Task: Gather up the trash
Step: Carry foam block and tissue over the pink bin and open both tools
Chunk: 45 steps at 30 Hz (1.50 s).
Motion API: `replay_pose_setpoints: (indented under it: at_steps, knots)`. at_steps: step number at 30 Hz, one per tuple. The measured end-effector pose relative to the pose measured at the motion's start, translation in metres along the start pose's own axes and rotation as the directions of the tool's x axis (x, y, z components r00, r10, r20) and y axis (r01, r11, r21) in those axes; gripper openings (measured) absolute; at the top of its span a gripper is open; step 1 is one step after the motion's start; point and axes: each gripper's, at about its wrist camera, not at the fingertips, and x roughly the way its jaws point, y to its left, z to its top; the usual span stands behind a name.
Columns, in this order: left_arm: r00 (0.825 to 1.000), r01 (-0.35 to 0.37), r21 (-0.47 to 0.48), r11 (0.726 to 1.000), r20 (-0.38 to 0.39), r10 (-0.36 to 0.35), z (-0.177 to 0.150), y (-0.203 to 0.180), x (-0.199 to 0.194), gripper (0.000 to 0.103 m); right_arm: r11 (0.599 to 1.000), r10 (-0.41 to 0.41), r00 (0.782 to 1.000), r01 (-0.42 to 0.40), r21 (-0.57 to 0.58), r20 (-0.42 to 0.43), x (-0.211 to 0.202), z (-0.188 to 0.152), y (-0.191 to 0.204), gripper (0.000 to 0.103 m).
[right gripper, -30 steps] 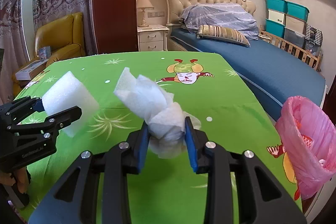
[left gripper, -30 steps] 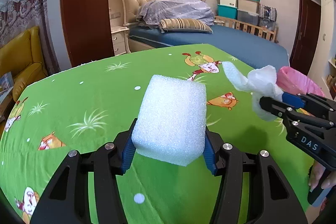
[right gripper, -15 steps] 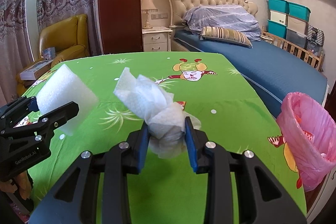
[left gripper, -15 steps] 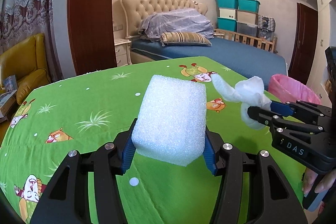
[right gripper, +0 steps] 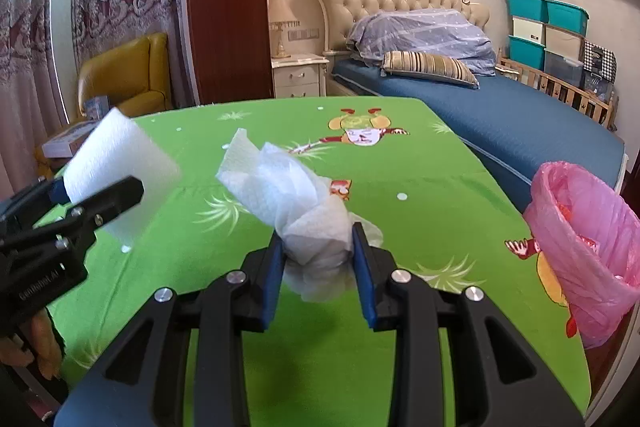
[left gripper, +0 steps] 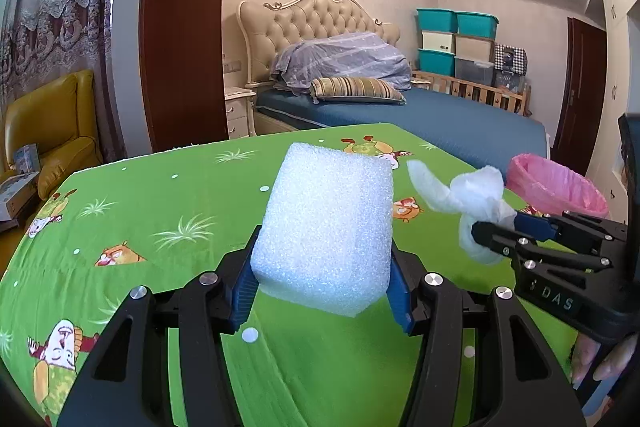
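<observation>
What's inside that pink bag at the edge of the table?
Through the open mouth of the pink bag only a few reddish specks show on its inner wall. Its lower part is hidden by the bag's own crumpled plastic.

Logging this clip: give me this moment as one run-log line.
left gripper: shut on foam block | right gripper: shut on crumpled tissue | pink bin bag: at table's right edge, trash not yet dropped
</observation>
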Motion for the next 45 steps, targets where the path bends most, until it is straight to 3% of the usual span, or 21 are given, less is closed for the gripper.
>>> replay_pose_setpoints:
  at_steps: [11,27,45]
  knots:
    - [0.999,0.024,0.006,1.0,0.042,-0.024,-0.005,-0.006,-0.018,0.052,1.0,-0.018,0.999,0.019,-0.014,0.035,-0.024,0.0,0.003,0.032]
    - [0.996,0.064,0.028,0.998,0.065,-0.065,0.005,-0.022,-0.03,0.052,0.995,-0.091,0.991,0.087,0.052,0.093,-0.054,0.003,-0.041,0.032]
    - [0.982,0.188,0.127,0.974,-0.007,-0.189,0.017,-0.088,-0.012,0.052,0.964,-0.243,0.963,0.226,0.137,0.12,-0.098,-0.011,-0.116,0.032]
